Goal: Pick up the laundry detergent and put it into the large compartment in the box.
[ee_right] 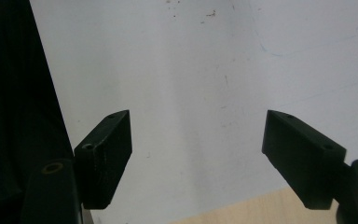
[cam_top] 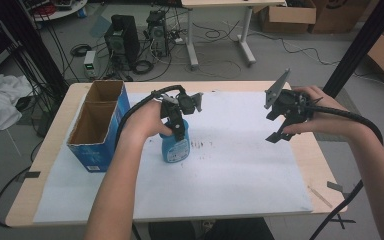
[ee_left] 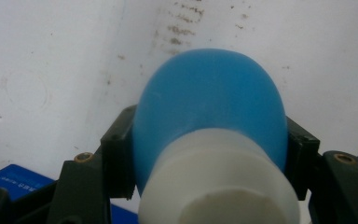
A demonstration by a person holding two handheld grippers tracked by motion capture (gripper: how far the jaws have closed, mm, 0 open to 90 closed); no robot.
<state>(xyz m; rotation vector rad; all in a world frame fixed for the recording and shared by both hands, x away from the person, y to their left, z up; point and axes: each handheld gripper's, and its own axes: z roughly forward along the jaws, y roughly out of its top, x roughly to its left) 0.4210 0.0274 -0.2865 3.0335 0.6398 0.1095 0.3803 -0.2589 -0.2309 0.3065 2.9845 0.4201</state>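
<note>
A blue bottle (cam_top: 176,149) with a white cap stands upright on the white sheet (cam_top: 230,165), left of the middle. My left gripper (cam_top: 180,126) comes down on it from above and is shut on its upper part. In the left gripper view, the two black jaws press the bottle's (ee_left: 209,88) blue shoulder from both sides, just under the white cap (ee_left: 219,182). My right gripper (cam_top: 280,134) hovers over the right part of the sheet, tilted downward. Its jaws stand wide apart in the right gripper view, with nothing between the fingertips of my right gripper (ee_right: 200,149).
A tall blue cardboard box (cam_top: 97,125) with two open compartments stands at the table's left, close to the bottle; its corner (ee_left: 18,179) is near the left jaw. The wooden table edge (ee_right: 242,210) lies under the right gripper. Faint smudges (cam_top: 200,145) mark the sheet.
</note>
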